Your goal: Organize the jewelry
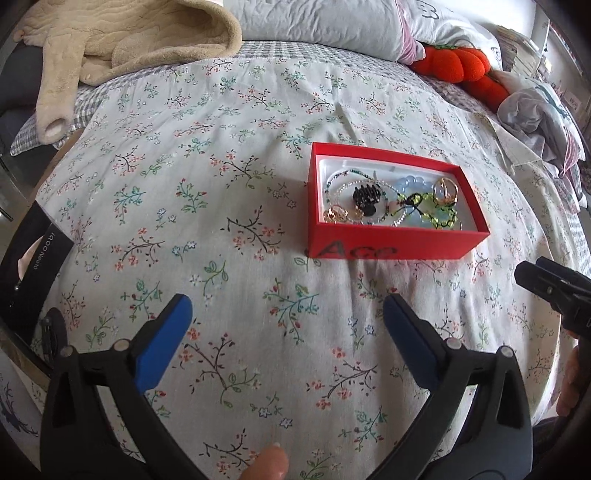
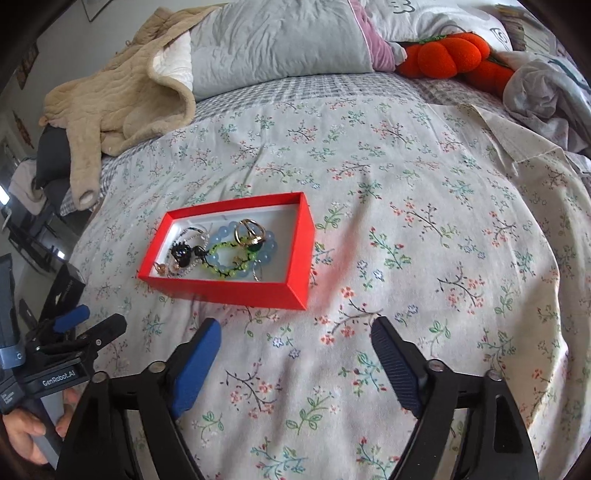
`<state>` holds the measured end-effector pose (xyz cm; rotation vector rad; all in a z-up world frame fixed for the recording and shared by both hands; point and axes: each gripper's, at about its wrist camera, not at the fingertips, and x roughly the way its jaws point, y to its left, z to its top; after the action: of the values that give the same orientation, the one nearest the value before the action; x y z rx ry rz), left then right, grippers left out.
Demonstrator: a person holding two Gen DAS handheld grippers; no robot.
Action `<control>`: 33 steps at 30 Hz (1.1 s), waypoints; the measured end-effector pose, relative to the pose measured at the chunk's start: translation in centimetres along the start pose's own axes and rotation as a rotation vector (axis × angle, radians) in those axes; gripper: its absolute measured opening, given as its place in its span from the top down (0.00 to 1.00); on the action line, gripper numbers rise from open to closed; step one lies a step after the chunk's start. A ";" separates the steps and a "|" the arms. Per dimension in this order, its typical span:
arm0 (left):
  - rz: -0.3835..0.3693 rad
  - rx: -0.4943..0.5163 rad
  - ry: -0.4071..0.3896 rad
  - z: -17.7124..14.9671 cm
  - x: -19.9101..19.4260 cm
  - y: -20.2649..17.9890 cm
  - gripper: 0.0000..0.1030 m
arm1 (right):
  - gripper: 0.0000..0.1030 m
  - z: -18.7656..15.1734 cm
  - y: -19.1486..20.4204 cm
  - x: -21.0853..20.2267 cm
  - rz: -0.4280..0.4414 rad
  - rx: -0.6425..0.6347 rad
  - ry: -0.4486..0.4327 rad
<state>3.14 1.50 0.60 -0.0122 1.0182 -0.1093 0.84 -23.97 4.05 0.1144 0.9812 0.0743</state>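
Observation:
A red open box (image 1: 388, 247) (image 2: 236, 291) sits on the floral bedspread. It holds jewelry: a pale blue bead bracelet (image 1: 413, 184) (image 2: 225, 236), a green bead bracelet (image 1: 445, 216) (image 2: 225, 258), gold rings (image 1: 445, 190) (image 2: 251, 232), a black hair claw (image 1: 365, 197) (image 2: 183, 253) and thin bead chains. My left gripper (image 1: 288, 314) hangs open over bare bedspread in front of the box, nothing between its blue pads. My right gripper (image 2: 295, 332) is likewise open and holds nothing, just in front of the box's near right corner. Each gripper shows at the edge of the other's view.
A beige fleece garment (image 1: 122, 40) (image 2: 122, 99) lies at the far left of the bed. Grey pillows (image 1: 321, 26) (image 2: 273, 40) and an orange plush (image 1: 454, 62) (image 2: 447, 55) line the back. Crumpled cloth (image 1: 535, 110) (image 2: 543, 85) lies far right. A black box (image 1: 33, 269) stands at the left bed edge.

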 end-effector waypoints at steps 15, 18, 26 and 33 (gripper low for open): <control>0.014 0.010 0.022 -2.2 -0.2 -1.7 0.01 | 0.08 -3.1 1.5 -0.3 -0.108 -0.058 0.051; 0.015 0.011 0.023 -2.2 -0.1 -2.0 0.01 | 0.08 -3.2 2.1 0.2 -0.109 -0.071 0.062; 0.009 0.013 0.024 -2.0 0.0 -2.2 0.01 | 0.08 -3.1 2.6 0.6 -0.108 -0.075 0.069; 0.011 0.012 0.025 -2.1 0.0 -2.2 0.01 | 0.08 -3.2 2.7 0.7 -0.108 -0.077 0.073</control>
<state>1.22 -0.58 -0.36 0.0054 1.0429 -0.1058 -1.46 -20.97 2.03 -0.0120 1.0549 0.0169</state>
